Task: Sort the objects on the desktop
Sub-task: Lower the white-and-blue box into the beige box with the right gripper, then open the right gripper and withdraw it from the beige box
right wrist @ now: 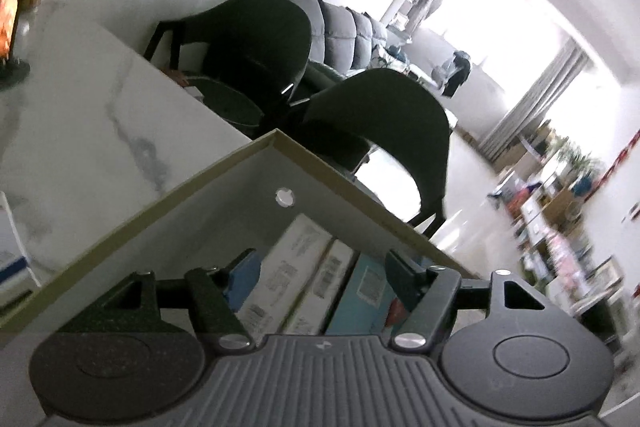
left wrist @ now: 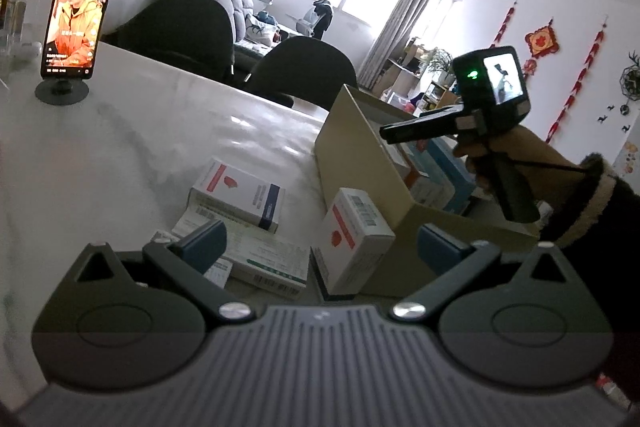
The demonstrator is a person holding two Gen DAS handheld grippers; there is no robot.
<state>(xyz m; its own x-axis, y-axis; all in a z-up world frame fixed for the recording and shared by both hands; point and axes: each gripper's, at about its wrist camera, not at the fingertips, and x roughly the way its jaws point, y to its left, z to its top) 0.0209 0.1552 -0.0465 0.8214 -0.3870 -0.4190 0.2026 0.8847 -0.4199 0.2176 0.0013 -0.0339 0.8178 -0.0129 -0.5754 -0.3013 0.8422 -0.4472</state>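
Note:
My left gripper (left wrist: 320,247) hovers low over the table, open, with blue pads. A white medicine box with a red patch (left wrist: 354,239) leans on the cardboard box (left wrist: 360,155) just ahead of its jaws, untouched. My right gripper (left wrist: 390,133), held by a hand in a dark sleeve, hangs over the cardboard box (right wrist: 192,215). In the right wrist view that gripper (right wrist: 322,275) is open, with nothing between its fingers. Below it, inside the box, stand two white boxes (right wrist: 294,267) and a light blue box (right wrist: 366,293), side by side.
A white box with red and blue marks (left wrist: 240,193) lies on a flat green-striped box (left wrist: 268,259) left of the leaning one. A phone on a round stand (left wrist: 80,15) plays video at the far left. Dark chairs (left wrist: 304,67) stand beyond the marble table's far edge (left wrist: 180,67).

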